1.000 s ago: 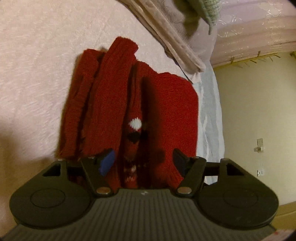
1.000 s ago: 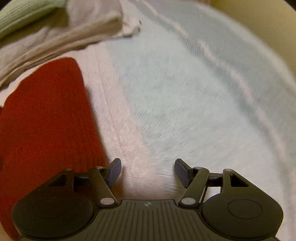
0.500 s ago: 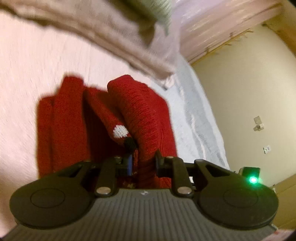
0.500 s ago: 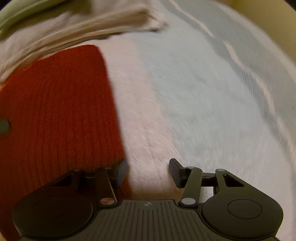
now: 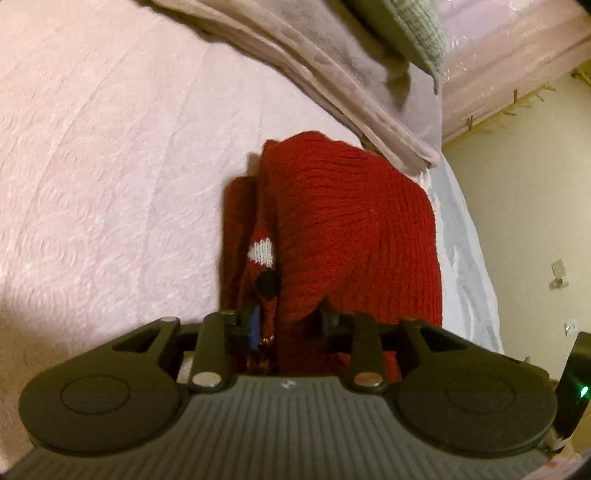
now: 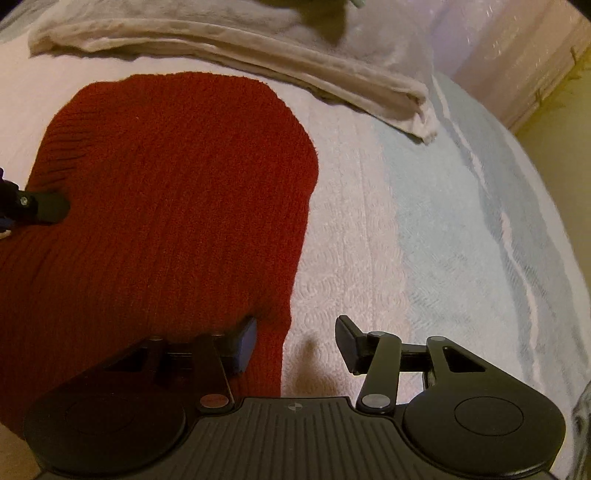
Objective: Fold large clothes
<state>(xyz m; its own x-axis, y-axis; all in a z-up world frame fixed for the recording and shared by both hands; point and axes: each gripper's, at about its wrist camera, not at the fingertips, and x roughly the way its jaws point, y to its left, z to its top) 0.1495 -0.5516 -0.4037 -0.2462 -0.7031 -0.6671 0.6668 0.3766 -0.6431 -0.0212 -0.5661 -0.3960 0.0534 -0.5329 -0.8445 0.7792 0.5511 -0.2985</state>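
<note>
A red knit sweater (image 5: 354,229) lies folded on the pink bedspread (image 5: 110,184), with a white and black pattern (image 5: 263,253) showing in a crease. My left gripper (image 5: 290,321) sits at its near end. A thick fold of the sweater fills the gap and both pads press on it, while the jaws are opening. In the right wrist view the sweater (image 6: 166,192) is a smooth red slab, and a left finger (image 6: 40,206) dents its left side. My right gripper (image 6: 295,343) straddles the sweater's right edge. One finger is on the knit and the other over the bedspread, and the jaws are closing without pinching the knit.
Folded beige and grey blankets (image 6: 258,48) lie just beyond the sweater, with a green knit piece (image 5: 417,33) on top. A pale blue sheet (image 6: 480,221) covers the bed's right side, which drops off toward a cream wall (image 5: 535,221).
The left gripper closed on a fold of the sweater and drew it across, so the sweater now lies narrower. The right gripper slid left onto the sweater's edge, rolled, and narrowed its jaws.
</note>
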